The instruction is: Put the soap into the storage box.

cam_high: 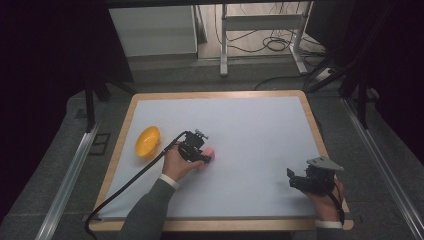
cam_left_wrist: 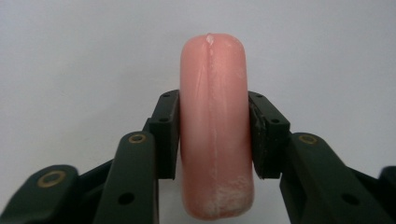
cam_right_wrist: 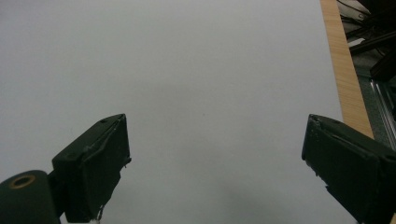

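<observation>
Left gripper (cam_left_wrist: 212, 135) pinching a smooth pink rounded sausage-shaped piece (cam_left_wrist: 214, 126), pads pressing both its sides, resting on the white table mat (cam_high: 250, 130) near the middle. Right gripper (cam_right_wrist: 215, 158) hovering spread wide over bare mat. Glossy yellow plastic bowl (cam_high: 147, 141) lying well apart at left.

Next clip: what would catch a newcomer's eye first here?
The pink sausage-shaped object, clamped between the pads of the left gripper, dominates the left gripper view; from above it sits left of the white mat's middle. Next comes the yellow bowl, tipped near the mat's left edge. The right gripper stands wide open and holds nothing, near the mat's right front corner.
</observation>
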Available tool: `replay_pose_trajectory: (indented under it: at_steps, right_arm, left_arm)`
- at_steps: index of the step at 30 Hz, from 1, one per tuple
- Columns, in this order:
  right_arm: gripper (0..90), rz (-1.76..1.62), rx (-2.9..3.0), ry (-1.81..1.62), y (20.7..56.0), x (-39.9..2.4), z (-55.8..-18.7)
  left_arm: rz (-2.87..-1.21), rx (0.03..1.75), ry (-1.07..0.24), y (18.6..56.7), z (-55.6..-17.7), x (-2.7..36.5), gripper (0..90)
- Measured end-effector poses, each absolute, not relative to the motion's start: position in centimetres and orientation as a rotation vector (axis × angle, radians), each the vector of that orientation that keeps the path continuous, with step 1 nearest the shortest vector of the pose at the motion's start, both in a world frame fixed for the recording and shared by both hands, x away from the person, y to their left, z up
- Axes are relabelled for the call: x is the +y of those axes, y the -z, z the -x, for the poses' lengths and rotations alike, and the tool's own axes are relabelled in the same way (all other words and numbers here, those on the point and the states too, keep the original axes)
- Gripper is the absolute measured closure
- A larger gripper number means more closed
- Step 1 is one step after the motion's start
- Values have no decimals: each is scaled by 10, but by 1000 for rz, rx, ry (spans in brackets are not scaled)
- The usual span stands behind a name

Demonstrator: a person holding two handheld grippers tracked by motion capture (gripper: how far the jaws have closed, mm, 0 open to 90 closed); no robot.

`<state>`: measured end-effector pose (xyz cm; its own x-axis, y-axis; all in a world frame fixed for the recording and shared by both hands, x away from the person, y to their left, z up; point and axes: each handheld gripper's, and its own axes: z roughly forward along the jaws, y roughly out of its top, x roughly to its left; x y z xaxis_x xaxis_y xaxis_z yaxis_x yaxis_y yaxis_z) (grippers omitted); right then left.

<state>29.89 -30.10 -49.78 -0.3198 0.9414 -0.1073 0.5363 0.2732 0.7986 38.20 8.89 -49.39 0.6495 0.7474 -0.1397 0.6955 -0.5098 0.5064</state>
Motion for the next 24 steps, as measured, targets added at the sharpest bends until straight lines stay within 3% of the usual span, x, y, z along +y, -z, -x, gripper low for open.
replay_pose_trajectory:
  at_steps: [24]
  right_arm:
    - [75, -1320, 1948, -900, 496, -302, -298]
  left_arm:
    - [-2323, 1068, -130, 473, -368, 107, 605]
